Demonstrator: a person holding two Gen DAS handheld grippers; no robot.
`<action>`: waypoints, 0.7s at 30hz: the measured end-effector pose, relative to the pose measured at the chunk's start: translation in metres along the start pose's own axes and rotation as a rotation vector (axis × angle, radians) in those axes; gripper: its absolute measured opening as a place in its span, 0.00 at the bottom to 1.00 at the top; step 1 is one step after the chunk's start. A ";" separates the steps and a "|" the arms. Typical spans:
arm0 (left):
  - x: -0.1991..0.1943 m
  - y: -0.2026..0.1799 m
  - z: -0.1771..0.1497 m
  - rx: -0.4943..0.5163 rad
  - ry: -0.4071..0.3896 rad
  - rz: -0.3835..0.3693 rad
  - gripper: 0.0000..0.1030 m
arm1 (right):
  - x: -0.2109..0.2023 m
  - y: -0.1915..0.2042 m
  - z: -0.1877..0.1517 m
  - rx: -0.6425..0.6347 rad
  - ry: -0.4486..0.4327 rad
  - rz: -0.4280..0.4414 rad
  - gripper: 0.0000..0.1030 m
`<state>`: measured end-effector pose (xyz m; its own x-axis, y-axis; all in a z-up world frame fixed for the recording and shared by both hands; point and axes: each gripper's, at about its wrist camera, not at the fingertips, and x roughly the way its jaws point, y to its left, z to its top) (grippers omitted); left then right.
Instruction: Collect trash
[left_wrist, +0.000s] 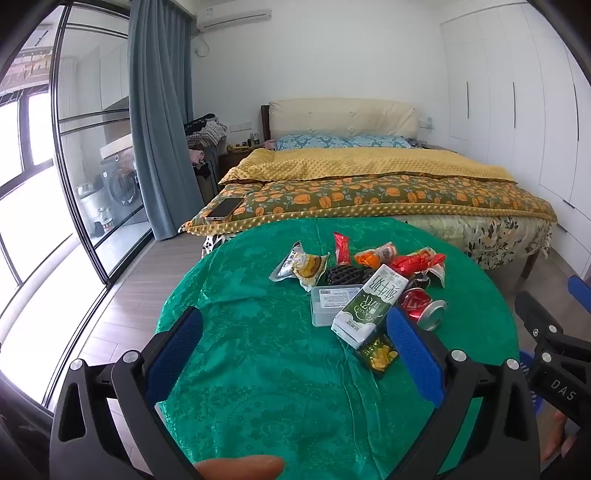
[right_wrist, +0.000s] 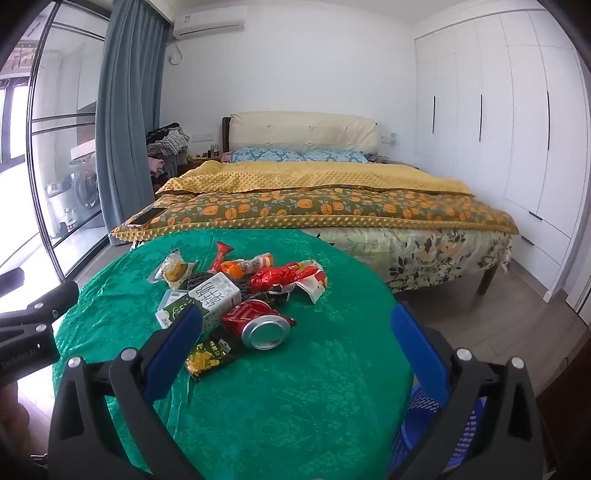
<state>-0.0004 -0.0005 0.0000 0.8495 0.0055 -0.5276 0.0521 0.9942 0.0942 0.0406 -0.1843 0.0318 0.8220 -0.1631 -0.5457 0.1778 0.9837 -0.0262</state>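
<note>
Ahead, spread over the green tablecloth (right_wrist: 295, 406): trash pile (right_wrist: 236, 288), with crushed can (right_wrist: 258, 325) nearest, lying on its side, base toward right gripper (right_wrist: 295, 347). Closer to right than left gripper (left_wrist: 295, 347). Both wide open, holding nothing.

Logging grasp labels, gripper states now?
Left gripper: open, holding nothing.
Right gripper: open, holding nothing.

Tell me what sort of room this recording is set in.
A home bedroom, by the look of it: a made double bed with a padded headboard, white built-in wardrobes along one wall, and a round table under a green cloth, which bears the trash.
</note>
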 end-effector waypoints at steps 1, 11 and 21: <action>0.000 0.000 0.000 0.000 0.001 0.000 0.96 | 0.000 0.000 0.001 0.001 0.001 0.001 0.96; 0.000 0.000 0.000 0.000 0.003 -0.001 0.96 | 0.001 -0.004 0.000 0.006 0.003 0.005 0.96; 0.000 0.000 0.000 0.000 0.005 -0.001 0.96 | 0.002 -0.004 0.000 0.006 0.004 0.006 0.96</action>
<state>-0.0004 -0.0004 0.0001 0.8471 0.0051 -0.5315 0.0527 0.9942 0.0936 0.0414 -0.1886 0.0309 0.8210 -0.1570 -0.5489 0.1763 0.9842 -0.0177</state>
